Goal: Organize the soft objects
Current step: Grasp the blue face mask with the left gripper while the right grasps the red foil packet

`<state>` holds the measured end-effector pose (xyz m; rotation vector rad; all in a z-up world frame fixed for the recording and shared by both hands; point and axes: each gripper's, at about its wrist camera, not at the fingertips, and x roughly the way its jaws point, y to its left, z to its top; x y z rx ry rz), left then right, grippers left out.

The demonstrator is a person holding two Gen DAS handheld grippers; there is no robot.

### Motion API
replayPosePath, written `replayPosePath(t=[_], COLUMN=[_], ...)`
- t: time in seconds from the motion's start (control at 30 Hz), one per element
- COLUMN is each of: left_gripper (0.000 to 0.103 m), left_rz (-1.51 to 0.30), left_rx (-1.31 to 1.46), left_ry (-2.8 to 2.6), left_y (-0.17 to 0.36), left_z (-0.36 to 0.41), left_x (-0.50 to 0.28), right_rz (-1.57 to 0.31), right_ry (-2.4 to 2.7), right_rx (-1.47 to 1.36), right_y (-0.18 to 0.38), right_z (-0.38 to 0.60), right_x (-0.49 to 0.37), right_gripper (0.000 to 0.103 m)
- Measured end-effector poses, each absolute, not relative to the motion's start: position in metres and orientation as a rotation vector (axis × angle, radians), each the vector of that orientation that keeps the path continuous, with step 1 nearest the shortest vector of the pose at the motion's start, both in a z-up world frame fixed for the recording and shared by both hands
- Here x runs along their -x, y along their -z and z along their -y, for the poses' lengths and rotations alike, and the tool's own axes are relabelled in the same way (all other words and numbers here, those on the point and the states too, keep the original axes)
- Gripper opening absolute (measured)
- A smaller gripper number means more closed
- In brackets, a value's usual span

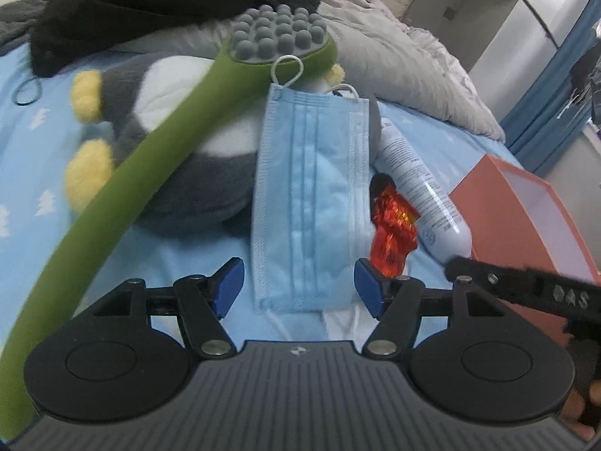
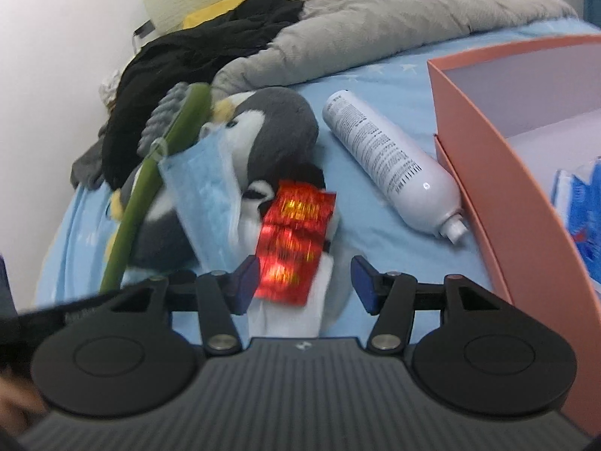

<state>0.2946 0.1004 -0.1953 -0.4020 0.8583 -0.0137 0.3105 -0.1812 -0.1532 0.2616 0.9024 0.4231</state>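
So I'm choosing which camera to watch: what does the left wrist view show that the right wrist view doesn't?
Only the left wrist view shows the dark hair tie on the sheet, the massager's knobbed head face-on, and the blue curtain.

Only the right shows the blue-printed item inside the box.

Both show the penguin plush, face mask, red foil wrapper, white bottle, pink box and open jaws.

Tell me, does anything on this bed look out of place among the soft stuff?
Yes. A hard white spray bottle lies on its side against the pink box, and a green massage stick leans across the plush penguin. A face mask is draped over the penguin too.
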Motion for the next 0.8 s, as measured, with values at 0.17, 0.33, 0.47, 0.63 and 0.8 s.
replayPosePath(t=[0.17, 0.33, 0.47, 0.63, 0.8], left_gripper=[0.069, 0.059, 0.043, 0.022, 0.01], left_rz=[-0.848, -0.839, -0.857, -0.859, -0.851], left_rx=[0.438, 0.426, 0.438, 0.439, 0.402], left_ry=[0.072, 0.096, 0.105, 0.102, 0.083], left_y=[0.207, 0.218, 0.23, 0.231, 0.221], left_z=[-0.094, -0.084, -0.079, -0.077, -0.077], left_x=[-0.313, -0.323, -0.333, -0.338, -0.329], right_rz=[-0.968, -1.015, -1.045, -1.06, -1.037], right_ry=[-0.435, -0.453, -0.452, -0.446, -0.428], right_rx=[-0.389, -0.431, -0.456, -0.46, -0.433], right_y=[0.169, 0.185, 0.194, 0.2, 0.193], right_z=[0.183, 0.173, 0.164, 0.158, 0.158], right_x=[-0.349, -0.367, -0.377, -0.383, -0.38], right_gripper=[0.06, 0.06, 0.06, 0.058, 0.057])
